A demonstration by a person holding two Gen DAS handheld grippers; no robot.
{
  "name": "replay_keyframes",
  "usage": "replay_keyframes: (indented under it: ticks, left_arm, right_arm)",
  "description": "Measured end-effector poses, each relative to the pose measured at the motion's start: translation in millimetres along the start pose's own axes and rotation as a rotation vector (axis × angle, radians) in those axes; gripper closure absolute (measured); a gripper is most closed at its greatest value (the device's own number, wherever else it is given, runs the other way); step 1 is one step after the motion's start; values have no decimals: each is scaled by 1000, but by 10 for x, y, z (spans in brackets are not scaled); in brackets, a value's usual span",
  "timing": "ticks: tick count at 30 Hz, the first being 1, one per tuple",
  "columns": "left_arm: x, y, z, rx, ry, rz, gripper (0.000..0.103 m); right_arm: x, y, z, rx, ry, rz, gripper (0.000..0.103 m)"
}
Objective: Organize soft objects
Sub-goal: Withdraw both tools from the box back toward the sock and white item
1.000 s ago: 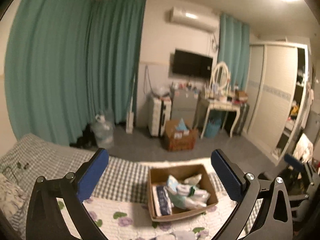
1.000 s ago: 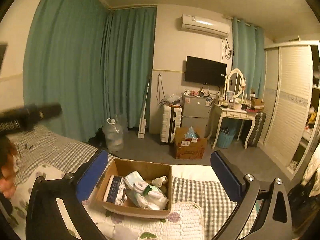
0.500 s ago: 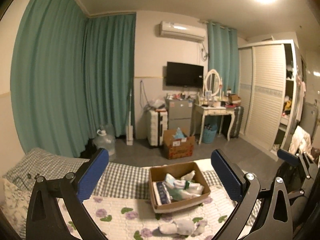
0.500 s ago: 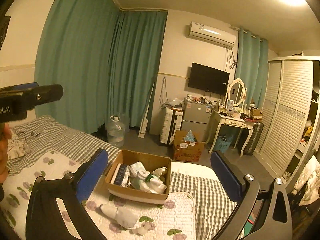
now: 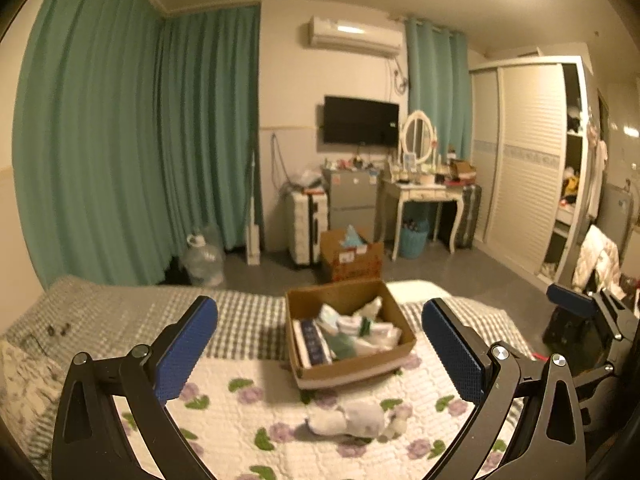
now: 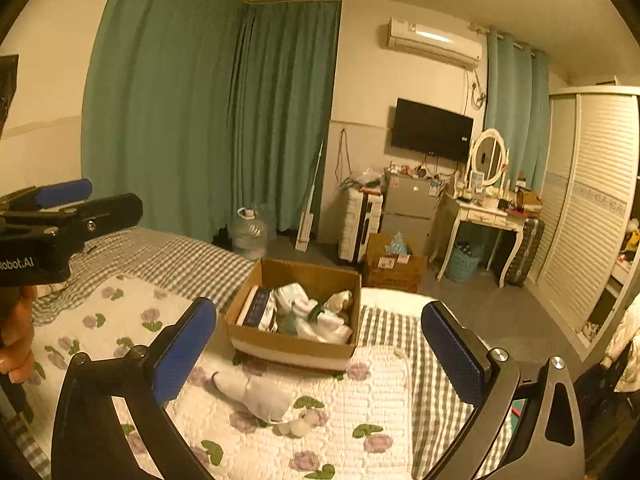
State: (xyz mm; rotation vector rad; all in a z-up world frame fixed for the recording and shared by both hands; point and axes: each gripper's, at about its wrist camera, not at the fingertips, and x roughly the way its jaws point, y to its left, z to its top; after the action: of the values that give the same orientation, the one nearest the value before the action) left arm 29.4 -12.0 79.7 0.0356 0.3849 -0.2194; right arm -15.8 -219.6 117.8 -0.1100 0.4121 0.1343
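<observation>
While you hold both tongs above the bed [image 5: 120,320], each one stands wide apart and holds nothing: the left tongs [image 5: 320,344] and the right tongs [image 6: 318,344] show their blue pads spread far from each other. Between the pads you see the box [image 5: 352,368], an open cardboard one, which sits on the floral quilt [image 5: 240,412] near the foot of the bed. It is filled with soft things, mostly white cloth pieces, and a dark packet stands along its left wall. One white sock [image 5: 348,420] lies on the quilt just in front of the box, outside it, and a small pale piece lies beside its end. In the right wrist view the same sock [image 6: 256,394] lies below the box [image 6: 288,348], and the left tongs [image 6: 60,196] appear at the left edge, with your fingers [image 6: 16,344] under them. Behind the bed you have green curtains [image 5: 140,152].
</observation>
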Motion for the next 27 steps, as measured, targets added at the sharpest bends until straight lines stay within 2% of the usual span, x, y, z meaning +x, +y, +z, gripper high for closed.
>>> replay_keyframes:
  ticks: [7, 15, 16, 20, 27]
  left_arm:
    - [387, -43, -310, -7, 95, 9, 0]
    - [1066, -51, -724, -4, 225, 23, 0]
    - [1145, -41, -782, -8, 243, 24, 0]
    - [1474, -77, -1012, -8, 328, 6, 0]
    - [1993, -332, -1492, 56, 464, -34, 0]
  right_arm:
    - [425, -102, -358, 9, 117, -47, 0]
    - [1019, -291, -828, 54, 263, -32, 0]
    - [1083, -298, -887, 55, 280, -31, 1]
    - [1395, -318, -1169, 46, 375, -28, 18]
    - [1825, -349, -1662, 72, 504, 21, 22]
